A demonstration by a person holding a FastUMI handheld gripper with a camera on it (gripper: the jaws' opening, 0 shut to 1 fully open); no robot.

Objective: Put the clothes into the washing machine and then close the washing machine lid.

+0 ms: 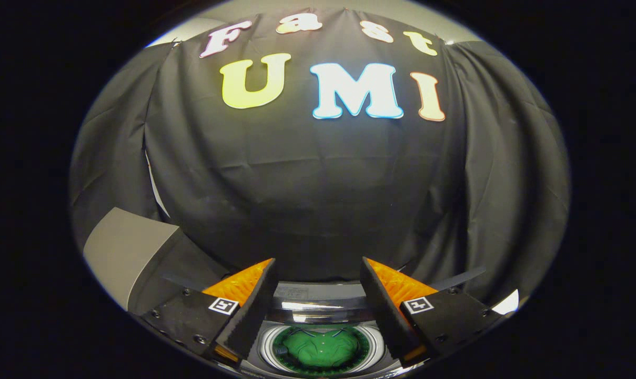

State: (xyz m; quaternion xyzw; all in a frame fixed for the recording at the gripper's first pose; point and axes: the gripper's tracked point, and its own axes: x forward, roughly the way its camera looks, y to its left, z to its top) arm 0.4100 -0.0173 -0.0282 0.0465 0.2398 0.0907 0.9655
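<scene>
My gripper (318, 263) is open, its two fingers spread wide with nothing between them. Below and between the fingers sits the washing machine (318, 305), seen from above, its round drum opening uncovered. A green garment (320, 346) lies inside the drum. The grey lid (125, 252) stands raised at the left of the machine, beside the left finger. The gripper hovers above the machine's top, clear of the drum rim.
The black cloth wall (318, 184) of the booth hangs right behind the machine and wraps round both sides. A pale surface (507, 302) shows past the right finger.
</scene>
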